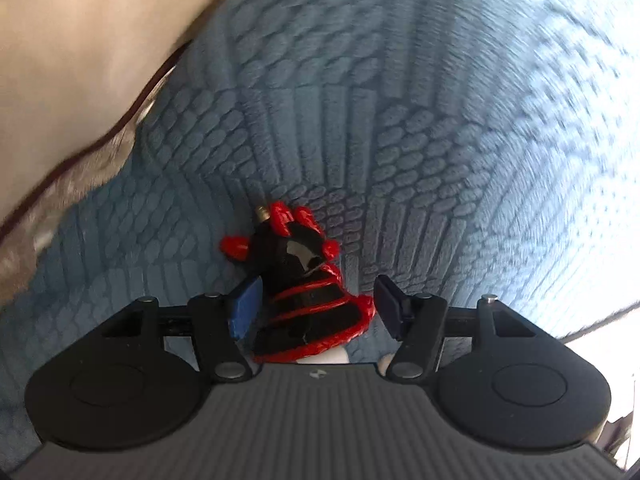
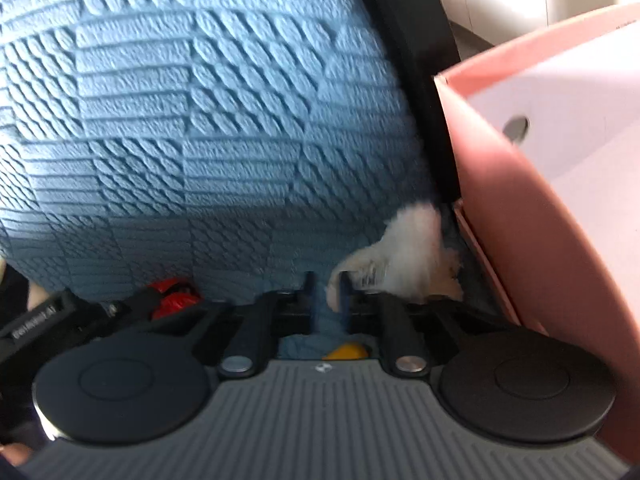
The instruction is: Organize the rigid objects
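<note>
On the left, the left gripper [image 1: 316, 308] hangs low over the blue textured mat [image 1: 400, 120] with its jaws apart, straddling a black-and-red toy glove [image 1: 308, 280] that lies on the mat between them; the left pad sits close against the toy's cuff while the right pad stands clear, so the grip looks unfinished or just released (I cannot tell which). The straddle suits a pinch across the narrow cuff. To the right, the right gripper [image 2: 326, 292] has its jaws nearly together with only a thin gap, seemingly empty, and a white fluffy item [image 2: 412, 252] lies just beside the right pad. Farther right, a pink box [image 2: 500, 208] stands open at the mat's edge, probably the place where sorted things go.
</note>
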Demonstrator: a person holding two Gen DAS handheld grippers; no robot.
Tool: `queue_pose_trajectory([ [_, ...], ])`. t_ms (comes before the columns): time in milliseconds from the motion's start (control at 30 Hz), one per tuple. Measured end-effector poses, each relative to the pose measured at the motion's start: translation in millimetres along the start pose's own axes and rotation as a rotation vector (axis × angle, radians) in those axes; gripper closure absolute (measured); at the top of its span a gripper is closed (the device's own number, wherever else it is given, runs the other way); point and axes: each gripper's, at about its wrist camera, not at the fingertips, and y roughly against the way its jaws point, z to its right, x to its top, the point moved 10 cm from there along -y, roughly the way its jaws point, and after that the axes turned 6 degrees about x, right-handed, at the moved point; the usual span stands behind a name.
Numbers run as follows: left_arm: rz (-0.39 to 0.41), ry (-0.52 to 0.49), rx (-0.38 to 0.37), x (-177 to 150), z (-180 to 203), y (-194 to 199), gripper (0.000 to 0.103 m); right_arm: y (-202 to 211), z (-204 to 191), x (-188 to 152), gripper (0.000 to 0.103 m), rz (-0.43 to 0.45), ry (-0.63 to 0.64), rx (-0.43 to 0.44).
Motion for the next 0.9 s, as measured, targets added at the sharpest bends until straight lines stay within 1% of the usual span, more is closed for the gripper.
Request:
queue_pose_trajectory([
  [67,-0.002,0.043,-0.002,-0.2,-8.1,-3.2,0.037,-2.3,0.2,-4.7,0.1,0.008,0.044,-0.024],
  [167,0.007,0.077,-0.015,-1.3,-17.9,-7.4,0.038,-1.7,1.9,-8.3,0.1,0.014,0.081,-0.055],
  [267,0.007,0.075,-0.012,-4.0,-18.3,-12.1,0.038,3.6,-1.5,-11.4,0.1,0.017,0.092,-0.06],
  [367,-0.006,0.079,-0.005,-13.5,-13.8,-19.0,0.038,9.2,-7.0,-10.3,0.1,0.032,0.145,-0.086],
  [467,-0.006,0.071,-0.023,-14.2,-11.6,-25.3,0.038,9.4,-11.6,-5.1,0.1,0.027,0.149,-0.078],
  [533,-0.007,0.063,-0.012,-14.9,-11.0,-30.6,0.041,12.2,-14.2,-8.3,0.1,0.022,0.163,-0.07],
  [600,-0.01,0.063,-0.012,-10.3,-8.7,-32.3,0.042,13.9,-15.8,-10.4,0.1,0.022,0.175,-0.072],
  [633,-0.011,0.063,-0.01,-10.4,-8.4,-31.0,0.047,14.9,-16.8,-12.7,0.1,0.02,0.175,-0.069],
  [700,-0.014,0.037,-0.004,-11.0,-4.9,-28.5,0.048,20.7,-16.2,-17.8,0.1,0.022,0.181,-0.07],
  [800,0.0,-0.04,0.024,-13.9,3.3,-27.7,0.048,26.4,-22.9,-21.1,0.1,0.038,0.217,-0.074],
  [867,0.008,-0.072,0.037,-17.0,8.0,-26.4,0.048,31.9,-25.1,-22.9,0.1,0.045,0.228,-0.069],
  [900,0.014,-0.088,0.043,-18.0,10.0,-25.0,0.052,34.7,-24.7,-23.9,0.1,0.048,0.227,-0.068],
])
